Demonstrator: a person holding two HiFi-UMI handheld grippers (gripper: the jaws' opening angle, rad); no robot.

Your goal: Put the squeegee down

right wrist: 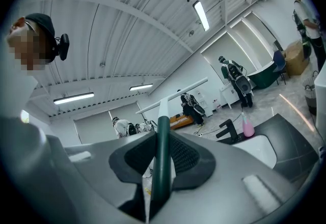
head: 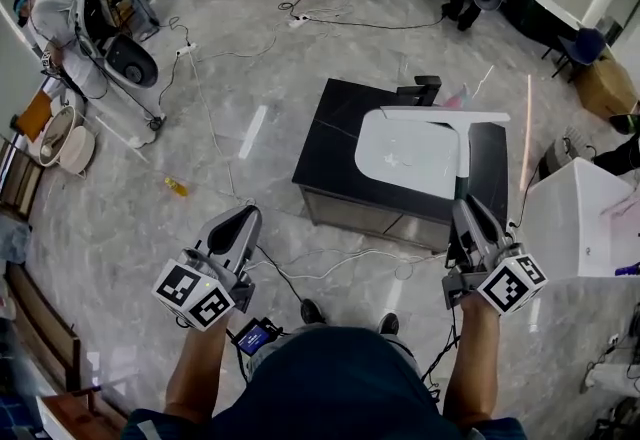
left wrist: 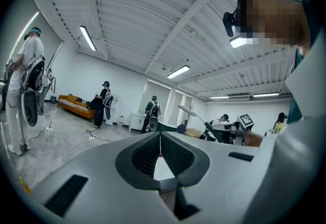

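Note:
The squeegee has a dark green handle [right wrist: 162, 162] and a long white blade [head: 445, 115]. My right gripper [head: 467, 205] is shut on the handle and holds it out level, so the blade hangs above the white basin [head: 400, 153] on the black table [head: 330, 143]. In the right gripper view the handle runs straight up between the jaws to the blade [right wrist: 175, 93]. My left gripper [head: 241, 219] is off to the left over the floor, jaws together with nothing between them. From the left gripper view the blade [left wrist: 193, 114] and the right gripper's marker cube [left wrist: 246, 121] show to the right.
A black stand [right wrist: 227, 131] and a pink bottle [right wrist: 248, 127] sit at the table's far edge. A white cabinet [head: 580, 218] stands to the right. Cables [head: 330, 263] lie on the floor before the table. Other people with equipment [head: 100, 23] stand at the far left.

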